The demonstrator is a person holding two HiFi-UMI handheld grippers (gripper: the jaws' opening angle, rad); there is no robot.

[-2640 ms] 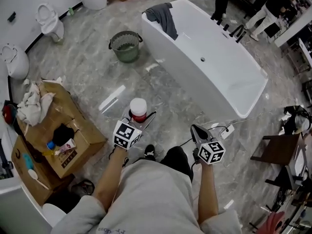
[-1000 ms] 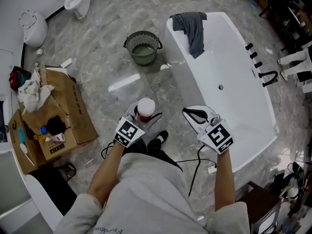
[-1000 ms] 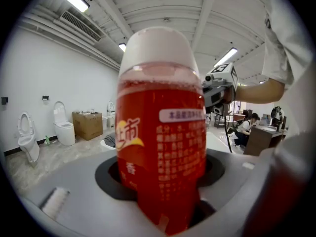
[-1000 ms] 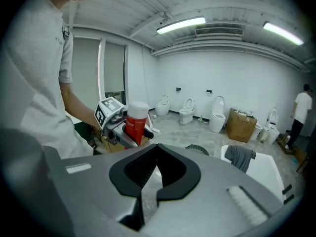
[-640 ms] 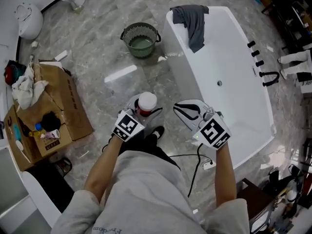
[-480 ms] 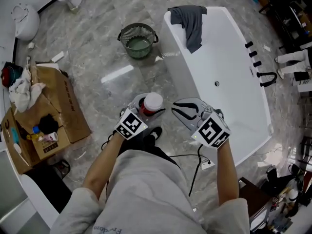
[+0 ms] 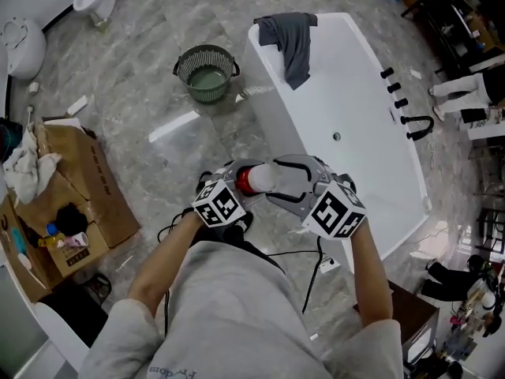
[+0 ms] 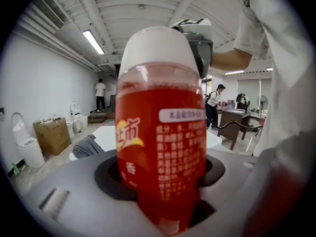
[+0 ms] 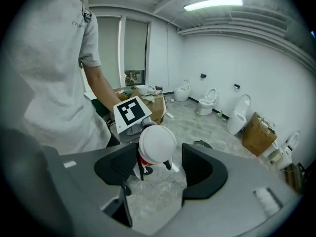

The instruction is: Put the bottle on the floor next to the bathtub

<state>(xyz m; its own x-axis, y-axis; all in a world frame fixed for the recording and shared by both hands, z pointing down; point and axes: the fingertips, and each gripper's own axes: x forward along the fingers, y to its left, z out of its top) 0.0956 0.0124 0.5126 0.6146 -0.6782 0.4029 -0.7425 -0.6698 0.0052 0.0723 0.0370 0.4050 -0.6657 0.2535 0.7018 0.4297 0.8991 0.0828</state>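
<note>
One bottle (image 7: 254, 178) clamped in left tongs (image 7: 239, 180), cap (image 9: 156, 143) between the opening right tongs (image 7: 286, 181), base hidden; one bathtub (image 7: 359, 109).

A loose, light grey T-shirt (image 7: 237, 314) fills the lower centre of the head view, with small dark lettering (image 7: 175, 373) near the frame's bottom edge. Its sleeves (image 9: 90, 41) are short. Dark trousers (image 7: 251, 251) show just above it.

Left tongs (image 7: 241, 176) clamp the bottle (image 7: 256, 180); right tongs (image 7: 282, 184) are opening around it.
</note>
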